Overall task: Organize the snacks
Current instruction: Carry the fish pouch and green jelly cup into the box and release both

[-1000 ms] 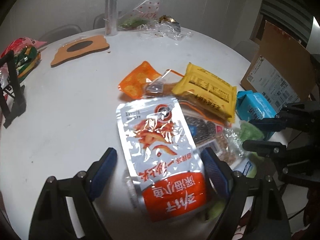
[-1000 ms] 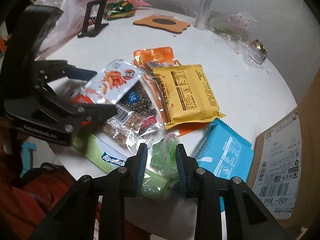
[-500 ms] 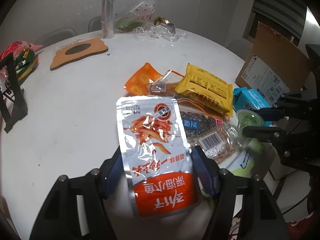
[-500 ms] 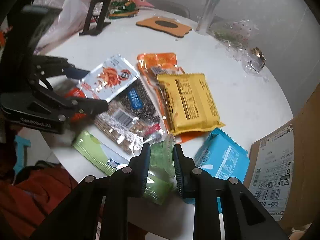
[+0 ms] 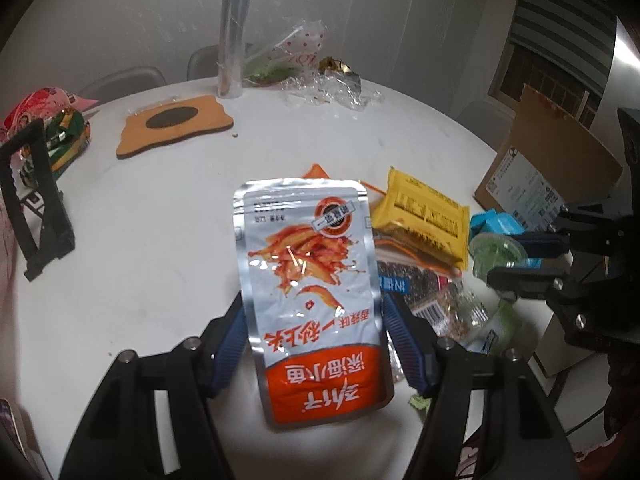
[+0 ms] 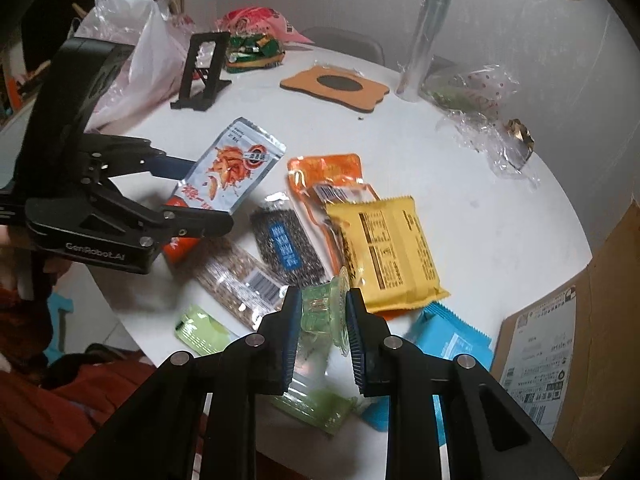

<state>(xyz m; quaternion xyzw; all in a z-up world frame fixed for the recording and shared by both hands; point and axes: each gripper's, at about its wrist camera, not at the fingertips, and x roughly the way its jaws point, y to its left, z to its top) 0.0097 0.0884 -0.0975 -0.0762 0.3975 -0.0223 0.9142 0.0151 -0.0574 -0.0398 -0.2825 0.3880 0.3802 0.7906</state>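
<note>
A round white table point(image 5: 160, 240) stands against a pale wall. The left gripper point(image 5: 316, 344) clamps a silver-and-red snack pouch point(image 5: 312, 280) raised off the tabletop; the right gripper point(image 6: 322, 320) pinches a small green jelly cup point(image 6: 324, 308). Beyond the right fingers lies a yellow packet point(image 6: 388, 252). Only the right wrist view shows the white plastic bag point(image 6: 132, 60) behind the left gripper; a cardboard box point(image 5: 548, 168) sits right of both

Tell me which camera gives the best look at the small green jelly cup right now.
The right wrist view: the green jelly cup sits close up, pinched between the right gripper pads, with its rim and clear wall visible. The left wrist view shows the same cup only small at the frame's right edge, partly hidden by that gripper's fingers.
</note>
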